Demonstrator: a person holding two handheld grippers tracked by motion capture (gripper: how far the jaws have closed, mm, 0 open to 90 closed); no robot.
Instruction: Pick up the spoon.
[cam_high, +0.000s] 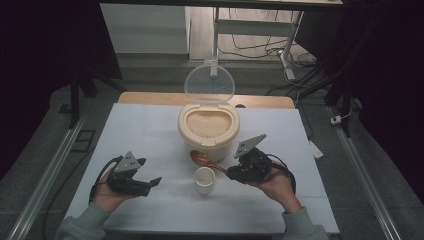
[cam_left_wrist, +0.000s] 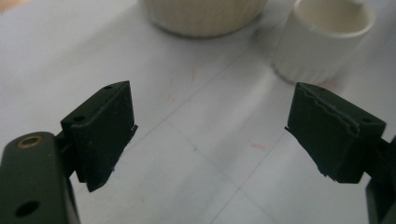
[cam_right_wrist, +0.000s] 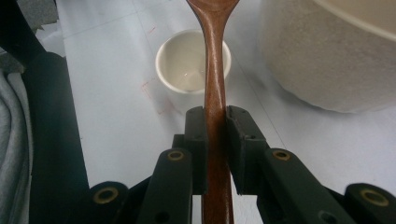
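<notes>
Right gripper (cam_right_wrist: 215, 140) clenched on wooden spoon (cam_right_wrist: 214, 84), bowl near rice container (cam_high: 208, 127). Left gripper (cam_left_wrist: 210, 135) released, idle. Scooping stage; next, dip into rice, then fill cup (cam_high: 204, 180).

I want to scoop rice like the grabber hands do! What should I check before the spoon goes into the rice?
1. Wooden spoon clamped in the right gripper: ok.
2. Rice container lid flipped open: ok.
3. Rice inside to scoop: ok.
4. White cup upright and empty: ok.
5. Left gripper open, holding nothing, apart from the cup: ok.
6. Spoon bowl empty: cannot tell.
</notes>
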